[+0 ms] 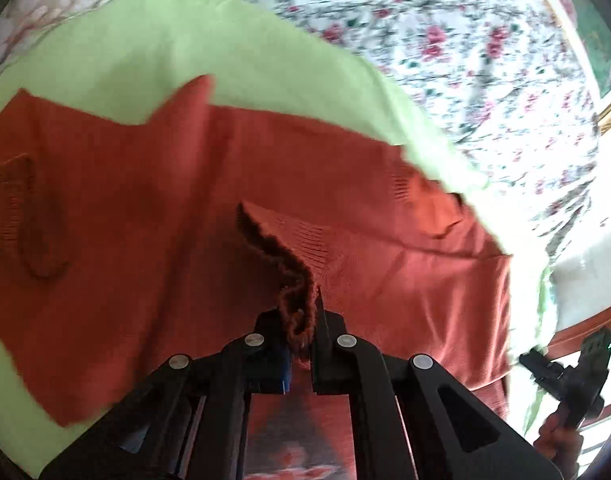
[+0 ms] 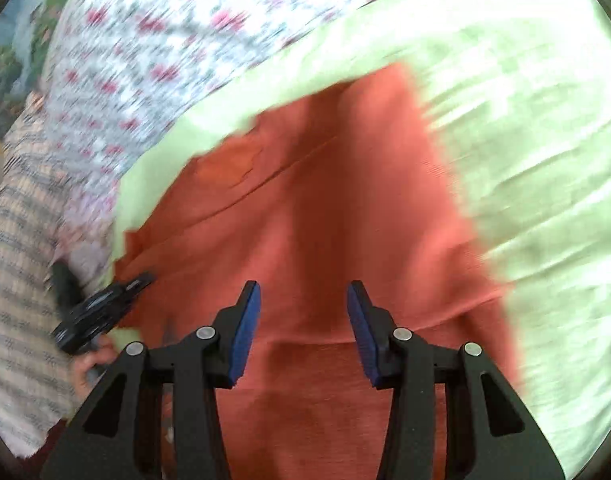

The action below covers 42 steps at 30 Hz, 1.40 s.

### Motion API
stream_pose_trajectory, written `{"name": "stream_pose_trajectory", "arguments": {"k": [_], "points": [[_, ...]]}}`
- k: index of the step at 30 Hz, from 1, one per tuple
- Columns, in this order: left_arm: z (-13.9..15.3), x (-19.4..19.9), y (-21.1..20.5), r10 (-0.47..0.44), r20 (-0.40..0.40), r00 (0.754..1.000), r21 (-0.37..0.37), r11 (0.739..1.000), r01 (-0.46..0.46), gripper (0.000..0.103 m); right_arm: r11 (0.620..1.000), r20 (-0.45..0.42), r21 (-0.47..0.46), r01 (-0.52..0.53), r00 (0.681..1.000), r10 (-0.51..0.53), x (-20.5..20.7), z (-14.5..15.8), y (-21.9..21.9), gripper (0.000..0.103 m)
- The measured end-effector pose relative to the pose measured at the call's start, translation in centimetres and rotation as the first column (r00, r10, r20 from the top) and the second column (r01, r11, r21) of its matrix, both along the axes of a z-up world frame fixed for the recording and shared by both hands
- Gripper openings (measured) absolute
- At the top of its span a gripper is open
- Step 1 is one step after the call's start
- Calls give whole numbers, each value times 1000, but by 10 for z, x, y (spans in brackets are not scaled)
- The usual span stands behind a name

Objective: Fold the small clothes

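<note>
A rust-red knit garment [image 1: 153, 208] lies spread on a light green cloth [image 1: 153, 52]. My left gripper [image 1: 301, 320] is shut on a ribbed edge of the garment, and a fold of knit rises from between its black fingers. In the right wrist view the same red garment [image 2: 325, 200] fills the middle of the picture. My right gripper [image 2: 303, 300] hovers over it with its blue pads [image 2: 247, 328] apart and nothing between them. That view is blurred.
A floral bedsheet [image 1: 445, 40] lies under the green cloth [image 2: 525, 140]. The other gripper [image 1: 573, 368] and a hand show at the lower right of the left wrist view. A checked sleeve [image 2: 21, 240] and a gripper [image 2: 101, 308] sit at the left of the right wrist view.
</note>
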<state>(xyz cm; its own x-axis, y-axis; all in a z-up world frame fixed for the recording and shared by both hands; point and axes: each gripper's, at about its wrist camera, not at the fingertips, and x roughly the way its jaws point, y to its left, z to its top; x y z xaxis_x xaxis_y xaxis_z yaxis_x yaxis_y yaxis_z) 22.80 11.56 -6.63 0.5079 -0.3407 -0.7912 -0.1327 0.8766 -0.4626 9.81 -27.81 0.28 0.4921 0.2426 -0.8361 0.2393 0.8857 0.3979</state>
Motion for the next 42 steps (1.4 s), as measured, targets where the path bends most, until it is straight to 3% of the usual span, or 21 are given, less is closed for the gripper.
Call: {"name": "stream_pose_trajectory", "arguments": {"k": [2, 6, 11, 14, 15, 16, 21, 24, 27, 30, 33, 36, 37, 39, 42], "points": [[-5, -2, 8, 14, -20, 1000, 6, 1000, -14, 4, 998, -13, -29, 54, 998, -54, 1, -4, -22, 59], [0, -10, 15, 50, 1, 999, 18, 999, -50, 4, 992, -33, -76, 104, 994, -107, 14, -12, -52, 59], [-6, -11, 4, 35, -39, 999, 51, 998, -33, 5, 996, -41, -86, 39, 998, -42, 46, -25, -54, 62], [-10, -15, 3, 41, -48, 998, 50, 998, -39, 5, 994, -93, -107, -20, 996, 10, 62, -46, -46, 60], [-10, -15, 3, 43, -50, 998, 50, 998, -40, 5, 992, -102, -122, -31, 995, 19, 65, -49, -44, 52], [-8, -15, 2, 42, -48, 998, 44, 998, -40, 5, 987, -101, -154, -48, 994, 32, 66, -49, -42, 10], [-2, -14, -23, -19, -23, 1000, 49, 999, 20, 5, 990, -71, -138, -17, 997, 7, 62, -28, -64, 10], [-12, -14, -25, -16, -46, 999, 86, 996, 20, 5, 990, -96, -139, -9, 995, -5, 60, -39, -72, 10], [-17, -19, -14, -9, -54, 998, 61, 998, 12, 5, 989, -99, -149, 8, 995, -23, 62, -39, -70, 12], [-14, -24, -14, -22, -49, 999, 81, 996, 26, 6, 961, -70, -273, 32, 996, -53, 53, -15, -56, 18], [-17, -30, -14, -28, -55, 998, 93, 995, 33, 6, 967, -34, -249, -61, 998, 54, 40, -3, -24, 23], [-15, -35, -11, -32, -61, 998, 107, 994, 39, 10, 934, -137, -317, -168, 982, 130, 36, -27, -1, 30], [-10, -41, -7, -31, -60, 998, 113, 993, 38, 13, 939, -166, -313, -140, 982, 91, 34, -39, -8, 29], [2, -54, 4, -23, -43, 999, 134, 991, 28, 15, 974, -128, -223, -50, 991, 22, 27, -37, -28, 28], [21, -71, 23, 4, -3, 1000, 185, 983, -3, 23, 969, -121, -241, -52, 992, 23, 21, -22, -25, 38]]}}
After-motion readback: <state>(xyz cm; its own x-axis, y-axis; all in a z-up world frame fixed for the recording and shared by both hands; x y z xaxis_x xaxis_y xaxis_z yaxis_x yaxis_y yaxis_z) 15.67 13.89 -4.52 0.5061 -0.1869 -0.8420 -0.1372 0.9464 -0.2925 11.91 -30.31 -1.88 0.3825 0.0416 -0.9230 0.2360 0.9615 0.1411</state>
